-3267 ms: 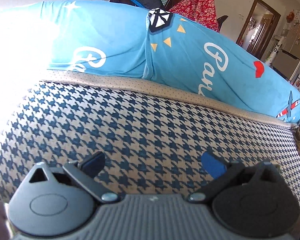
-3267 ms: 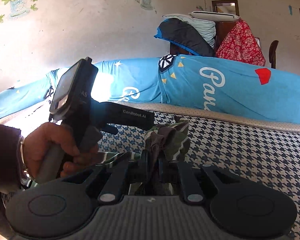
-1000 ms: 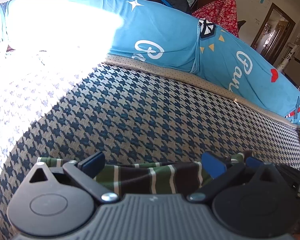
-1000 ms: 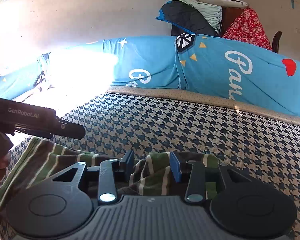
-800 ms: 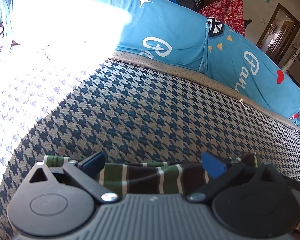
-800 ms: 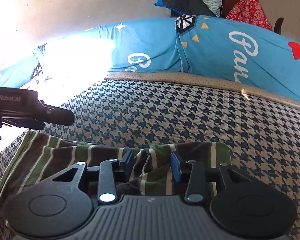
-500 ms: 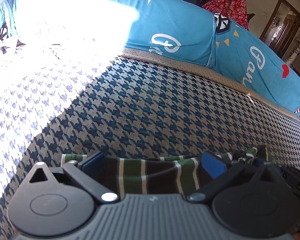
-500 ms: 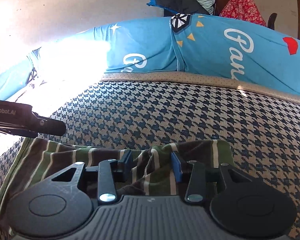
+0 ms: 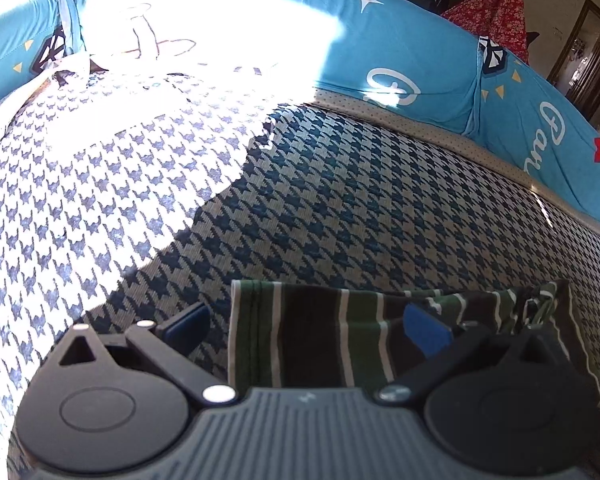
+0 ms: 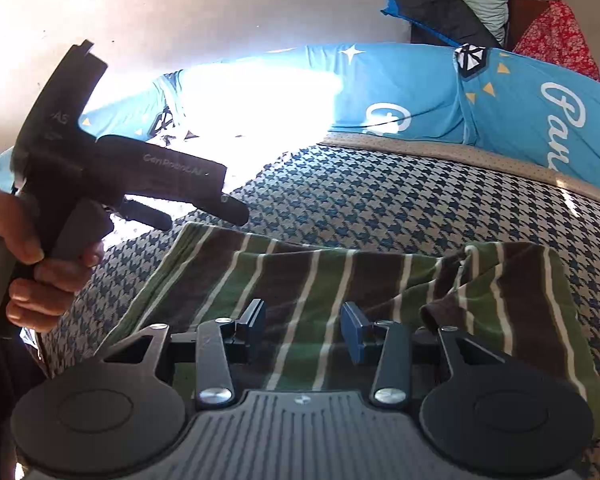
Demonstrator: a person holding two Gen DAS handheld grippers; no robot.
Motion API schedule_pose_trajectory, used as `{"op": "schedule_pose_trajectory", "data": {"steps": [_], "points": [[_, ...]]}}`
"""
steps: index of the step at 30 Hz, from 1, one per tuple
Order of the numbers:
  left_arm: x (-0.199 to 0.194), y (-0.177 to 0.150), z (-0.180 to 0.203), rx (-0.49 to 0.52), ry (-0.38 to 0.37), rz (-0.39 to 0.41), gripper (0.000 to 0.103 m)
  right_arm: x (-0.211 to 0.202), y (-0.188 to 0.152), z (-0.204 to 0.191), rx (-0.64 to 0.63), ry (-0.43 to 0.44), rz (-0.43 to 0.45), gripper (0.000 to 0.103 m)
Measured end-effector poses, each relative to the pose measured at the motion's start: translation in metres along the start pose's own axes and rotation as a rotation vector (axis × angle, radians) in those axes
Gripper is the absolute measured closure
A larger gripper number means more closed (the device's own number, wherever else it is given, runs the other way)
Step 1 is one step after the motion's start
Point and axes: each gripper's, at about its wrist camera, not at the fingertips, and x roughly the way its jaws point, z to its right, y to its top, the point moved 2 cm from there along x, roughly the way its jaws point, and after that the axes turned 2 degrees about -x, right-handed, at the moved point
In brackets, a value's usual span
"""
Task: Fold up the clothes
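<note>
Striped garment [image 10: 340, 276] near edge hidden by right hand-held gripper [image 10: 302, 330], jaws apart

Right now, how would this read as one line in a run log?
garment: flat on cushion | left gripper: open, over edge | right gripper: open above it

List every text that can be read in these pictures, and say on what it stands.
"GenRobot.AI": side of the left gripper, blurred but legible.
"AS": its upright part; smaller print below, unreadable.
"Par", cut off: white script on the blue cover.
Other script on the cover: partly hidden, unreadable.
</note>
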Motion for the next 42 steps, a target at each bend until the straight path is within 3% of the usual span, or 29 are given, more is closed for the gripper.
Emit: {"op": "schedule_pose_trajectory", "data": {"steps": [7,17,33,39,40,42], "points": [[-0.005,-0.016,-0.007,-0.004,-0.022,-0.029,0.0,-0.004,-0.017,-0.049,-0.088,0.115,-0.011,0.061],[-0.009,-0.039,-0.011,-0.01,-0.04,-0.066,0.0,-0.005,-0.039,-0.098,-0.276,0.152,-0.036,0.061],[-0.012,-0.044,-0.018,-0.028,-0.057,-0.093,0.0,0.017,-0.07,-0.145,-0.726,0.023,0.033,0.061],[-0.011,-0.043,-0.021,-0.052,-0.071,-0.101,0.0,0.027,-0.069,-0.146,-0.787,-0.022,0.078,0.061],[-0.011,-0.042,-0.022,-0.058,-0.075,-0.103,0.0,0.029,-0.068,-0.146,-0.788,-0.025,0.08,0.063],[-0.011,-0.041,-0.024,-0.079,-0.088,-0.107,0.0,0.032,-0.066,-0.145,-0.791,-0.03,0.084,0.078]]}}
